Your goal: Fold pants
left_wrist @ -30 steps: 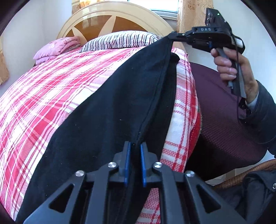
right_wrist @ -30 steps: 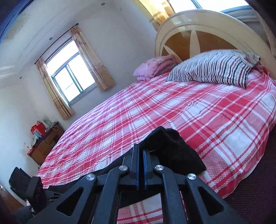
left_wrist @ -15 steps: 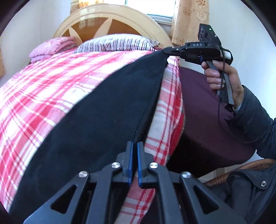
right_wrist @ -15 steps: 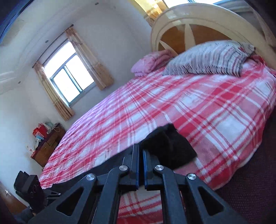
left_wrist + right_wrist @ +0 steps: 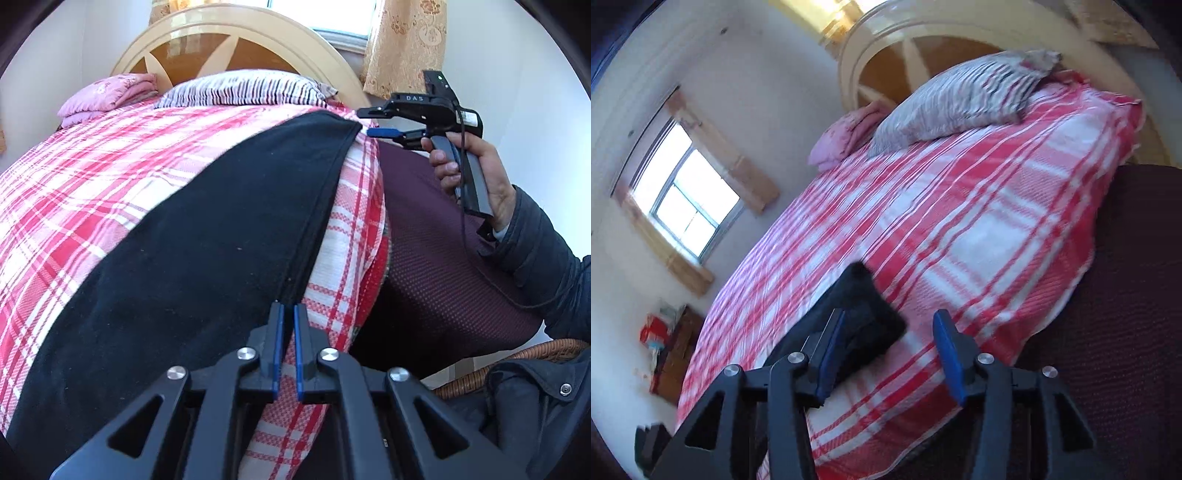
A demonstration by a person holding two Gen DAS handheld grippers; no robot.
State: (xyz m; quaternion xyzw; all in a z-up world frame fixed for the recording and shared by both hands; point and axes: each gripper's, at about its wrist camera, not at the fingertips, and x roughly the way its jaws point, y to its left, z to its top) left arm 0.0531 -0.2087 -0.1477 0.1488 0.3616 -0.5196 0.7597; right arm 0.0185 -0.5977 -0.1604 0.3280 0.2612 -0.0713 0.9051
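Black pants (image 5: 207, 240) lie flat along the right side of the red plaid bed (image 5: 74, 192). My left gripper (image 5: 287, 314) is shut on the pants' near edge seam. My right gripper (image 5: 369, 123) is open and empty, just off the pants' far corner near the bed's edge. In the right wrist view the right gripper (image 5: 886, 332) is open, with the corner of the pants (image 5: 864, 317) lying on the bed past the left finger.
A striped pillow (image 5: 243, 88) and a folded pink blanket (image 5: 107, 92) lie at the wooden headboard (image 5: 229, 40). A dark maroon mattress side (image 5: 443, 266) drops off right of the sheet. A wicker chair (image 5: 517, 362) stands at the lower right.
My right gripper has opened and let go of the pants' far corner, which now lies flat on the bed. My left gripper stays shut on the near edge.
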